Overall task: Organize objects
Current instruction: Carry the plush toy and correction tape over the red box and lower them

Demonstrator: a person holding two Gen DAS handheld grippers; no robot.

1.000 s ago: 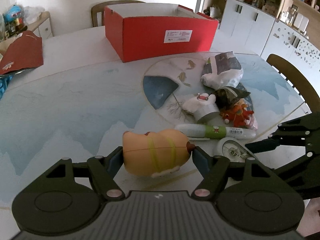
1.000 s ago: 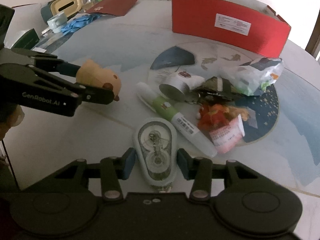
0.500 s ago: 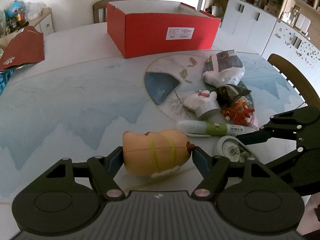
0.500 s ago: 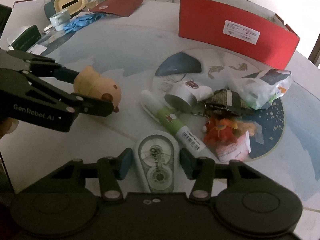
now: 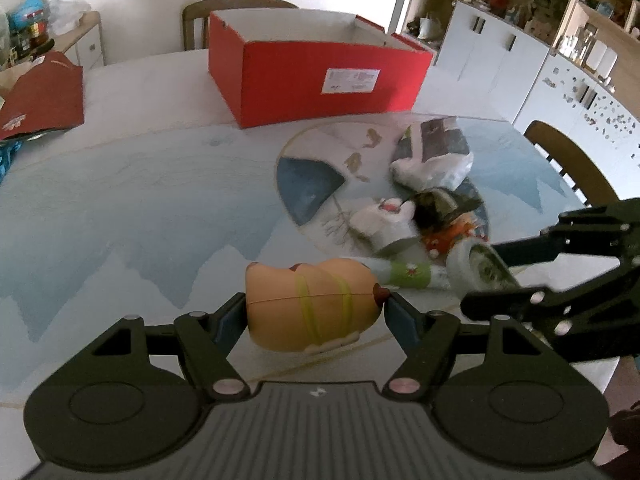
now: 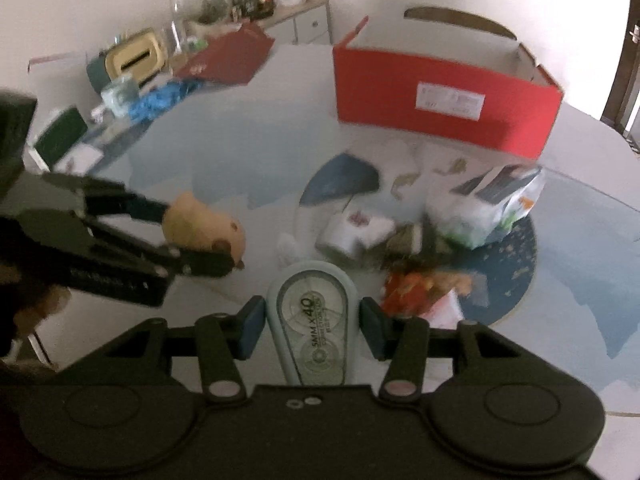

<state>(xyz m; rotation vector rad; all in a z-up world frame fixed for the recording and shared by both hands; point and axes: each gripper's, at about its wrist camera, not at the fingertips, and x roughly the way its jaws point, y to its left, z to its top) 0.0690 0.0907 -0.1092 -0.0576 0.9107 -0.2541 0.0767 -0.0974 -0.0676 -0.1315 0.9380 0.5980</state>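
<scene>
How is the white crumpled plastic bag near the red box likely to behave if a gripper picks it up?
The plastic bag looks thin and crumpled, so it will probably flop and sag, not hold its shape. Its glossy film may slip between pads unless a fold is pinched. It seems puffed up with contents that cannot be made out, so its weight is hard to judge; likely light.

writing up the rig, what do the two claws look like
Both are matte black plastic. Left claw: ribbed body, two round discs, linkage arms with silver pivot pins, dark blue pads. Right claw matches. White lettering on the left claw's side is too blurred to read.
</scene>
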